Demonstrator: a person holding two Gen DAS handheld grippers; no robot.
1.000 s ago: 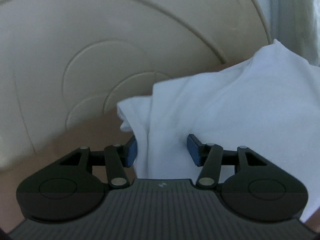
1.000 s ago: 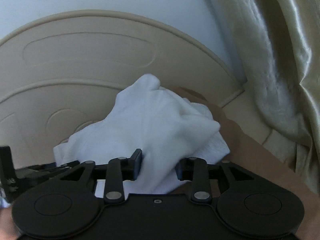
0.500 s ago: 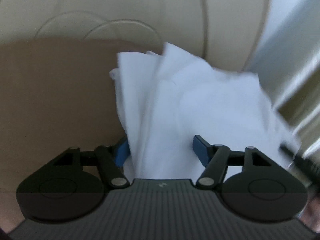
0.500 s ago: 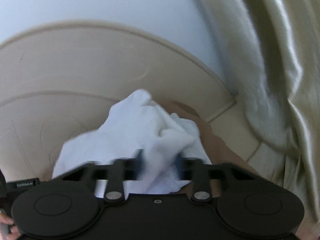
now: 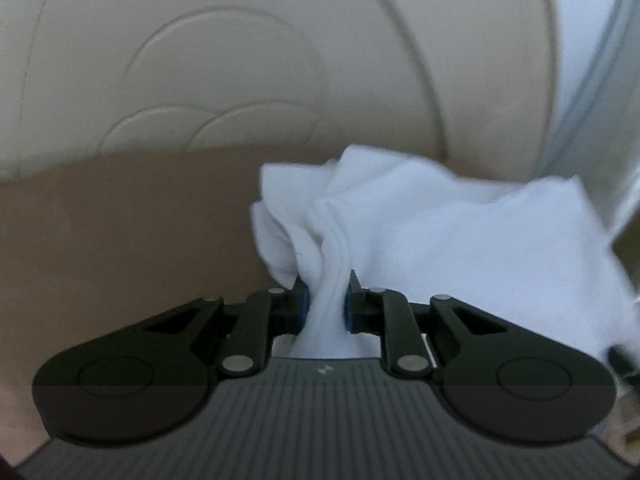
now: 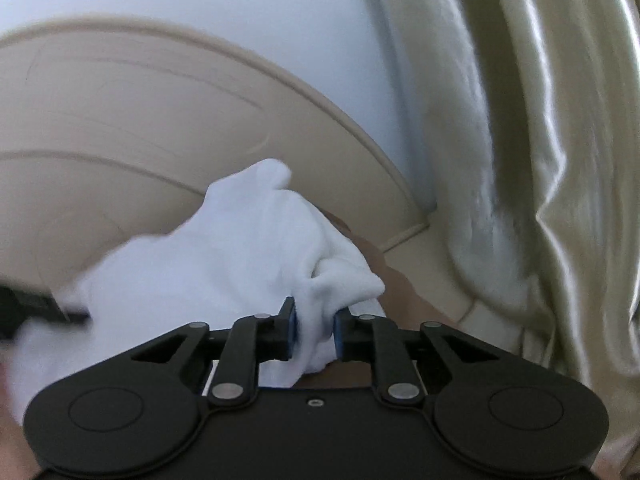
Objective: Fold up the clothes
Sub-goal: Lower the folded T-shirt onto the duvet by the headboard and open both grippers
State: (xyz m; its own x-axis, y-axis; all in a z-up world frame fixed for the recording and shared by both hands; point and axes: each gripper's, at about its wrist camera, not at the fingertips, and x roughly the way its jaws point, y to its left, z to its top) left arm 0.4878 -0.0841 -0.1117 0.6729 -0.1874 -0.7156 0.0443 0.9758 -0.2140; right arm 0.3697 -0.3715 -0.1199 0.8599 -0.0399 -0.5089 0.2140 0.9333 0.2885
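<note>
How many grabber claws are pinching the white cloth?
2. The left gripper pinches a bunched fold of the white cloth at its near edge. The right gripper pinches another bunch of the same cloth, nearer the curtain.

White garment (image 5: 460,240), soft knit, crumpled and bunched, not yet folded flat. One gathered bundle of cloth pinched between the left gripper's fingers (image 5: 305,304); another bunch pinched between the right gripper's fingers (image 6: 291,330). Fabric spans between the two grips, edges blurred.
</note>
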